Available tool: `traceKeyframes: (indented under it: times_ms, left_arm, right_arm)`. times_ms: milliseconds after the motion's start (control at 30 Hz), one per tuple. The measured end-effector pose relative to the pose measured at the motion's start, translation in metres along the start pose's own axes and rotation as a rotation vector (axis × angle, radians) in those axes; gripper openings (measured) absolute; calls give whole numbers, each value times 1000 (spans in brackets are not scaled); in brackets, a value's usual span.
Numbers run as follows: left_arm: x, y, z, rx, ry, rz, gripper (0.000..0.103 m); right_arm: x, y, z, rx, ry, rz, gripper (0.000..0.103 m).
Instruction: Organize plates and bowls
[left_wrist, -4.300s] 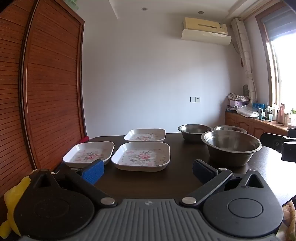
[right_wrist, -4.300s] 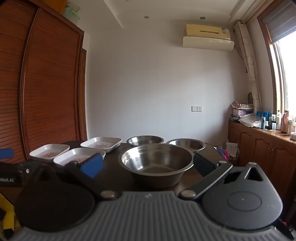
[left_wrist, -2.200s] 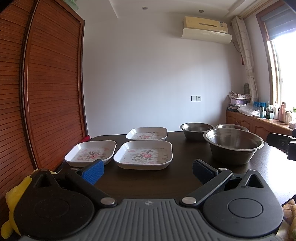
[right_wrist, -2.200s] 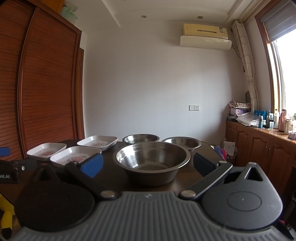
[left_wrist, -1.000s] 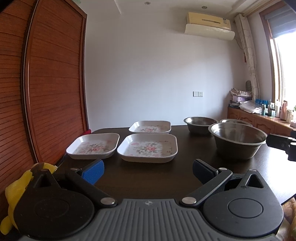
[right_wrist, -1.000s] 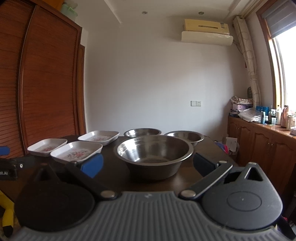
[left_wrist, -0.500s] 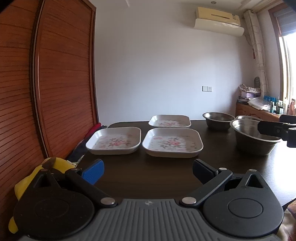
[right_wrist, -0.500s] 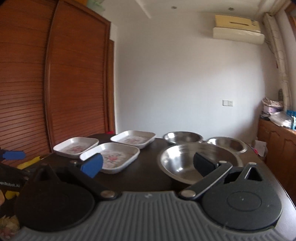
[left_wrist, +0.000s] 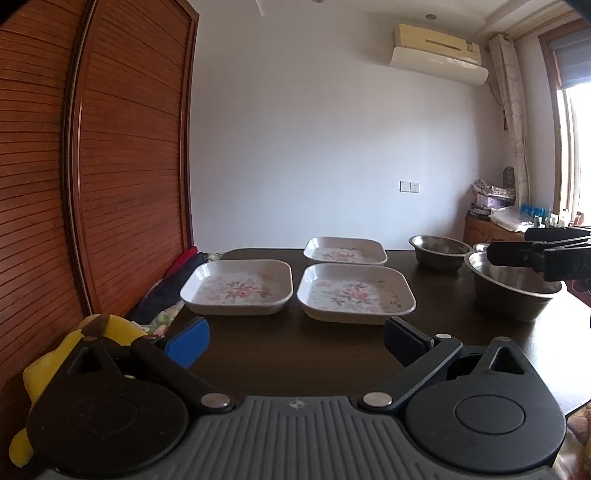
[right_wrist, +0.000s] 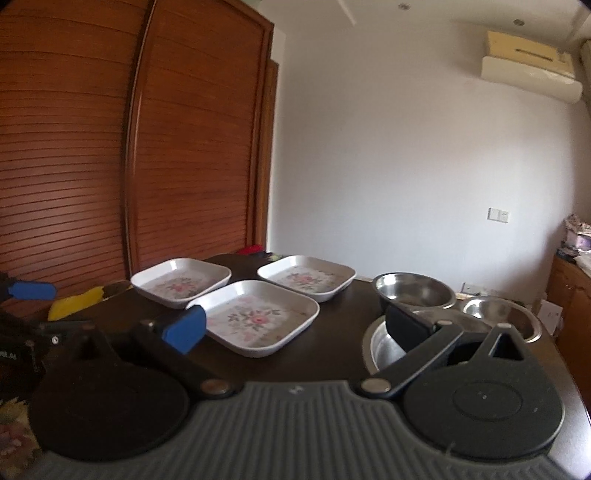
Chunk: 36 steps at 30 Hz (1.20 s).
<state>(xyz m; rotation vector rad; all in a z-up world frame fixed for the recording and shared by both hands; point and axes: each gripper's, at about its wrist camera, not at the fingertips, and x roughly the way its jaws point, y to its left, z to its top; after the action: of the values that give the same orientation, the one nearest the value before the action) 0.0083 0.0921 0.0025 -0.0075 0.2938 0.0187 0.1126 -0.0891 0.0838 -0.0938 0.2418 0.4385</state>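
Left wrist view shows the dark table (left_wrist: 295, 354) with nothing stacked yet: three steel bowls (left_wrist: 513, 295) sit separately at right, three floral plates (left_wrist: 236, 288) lie singly at left. Both the left gripper (left_wrist: 295, 338) and right gripper (right_wrist: 291, 326) hang spread and empty, so all the sorting apparently remains.

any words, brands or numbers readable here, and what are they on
"AI": the end of white lettering on the left gripper's body, at the edge of the right wrist view; the letters before it are cut off and blurred.
Faint marking on the right gripper's side, in the left wrist view: too blurred to read.
Air conditioner and bottles: nothing legible.
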Motion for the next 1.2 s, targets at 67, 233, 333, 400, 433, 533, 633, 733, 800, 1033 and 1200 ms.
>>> traceKeyframes:
  times_ms: [67, 233, 333, 400, 433, 533, 633, 733, 800, 1033, 1200]
  left_arm:
    - [5, 3, 4, -2, 0, -3, 103]
    - [23, 7, 16, 4, 5, -12, 103]
    - [35, 7, 23, 11, 12, -27, 103]
    - [44, 7, 26, 5, 21, -53, 103]
    - [49, 7, 27, 7, 28, -65, 103]
    - [67, 3, 32, 23, 65, -96, 98]
    - [81, 7, 37, 5, 79, -125, 94]
    - [90, 10, 41, 9, 94, -132, 91]
    - [96, 11, 41, 15, 113, -133, 89]
    - [122, 19, 35, -32, 239, -189, 73]
    - [132, 19, 33, -29, 264, -182, 69]
  right_arm:
    - [3, -5, 3, 16, 5, 17, 103]
    - [23, -11, 14, 10, 46, 75, 101]
    - [42, -14, 22, -7, 94, 116, 87]
    - [55, -17, 28, -14, 125, 150, 85]
    - [63, -19, 31, -21, 143, 163, 81]
    - [86, -27, 38, -42, 201, 192, 77]
    - [107, -35, 42, -48, 253, 212, 74]
    - [127, -41, 46, -74, 296, 225, 71]
    - [137, -44, 50, -93, 310, 229, 71]
    - [169, -50, 57, -141, 368, 246, 71]
    - [195, -50, 59, -154, 417, 251, 67]
